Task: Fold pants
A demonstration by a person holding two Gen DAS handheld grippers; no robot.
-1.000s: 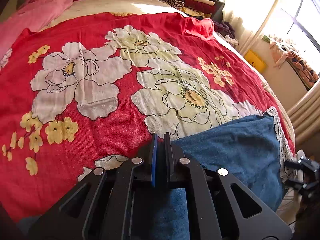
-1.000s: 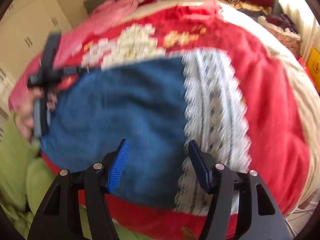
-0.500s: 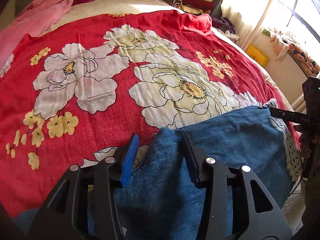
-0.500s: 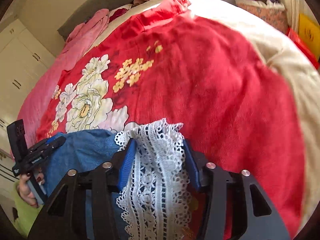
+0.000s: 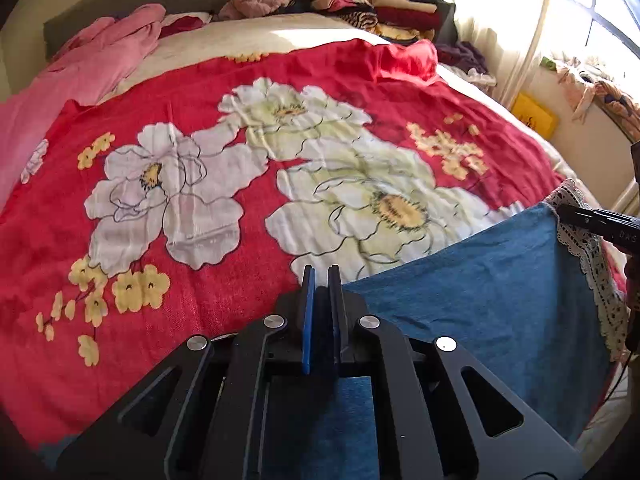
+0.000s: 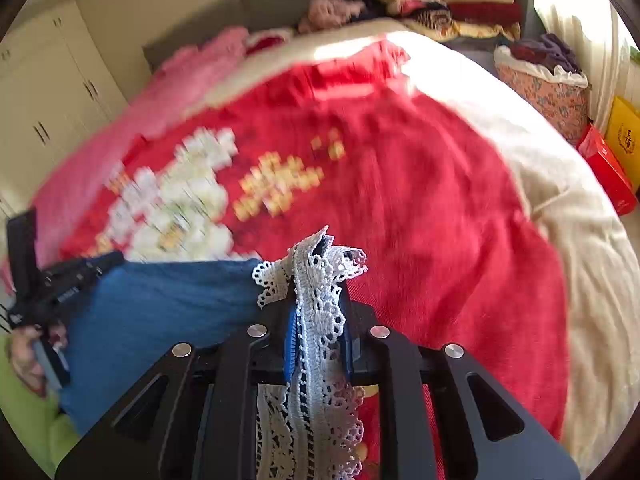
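Pants on red bedspread: denim edge clenched in left gripper jaws; right gripper jaws closing on lace trim.

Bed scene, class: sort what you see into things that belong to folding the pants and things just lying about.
Belongs to the job:
blue pants
white lace hem
left gripper, shut on the blue cloth
right gripper, jaws closing on the lace

Just lying about:
red floral bedspread
pink blanket
stack of folded clothes
yellow box
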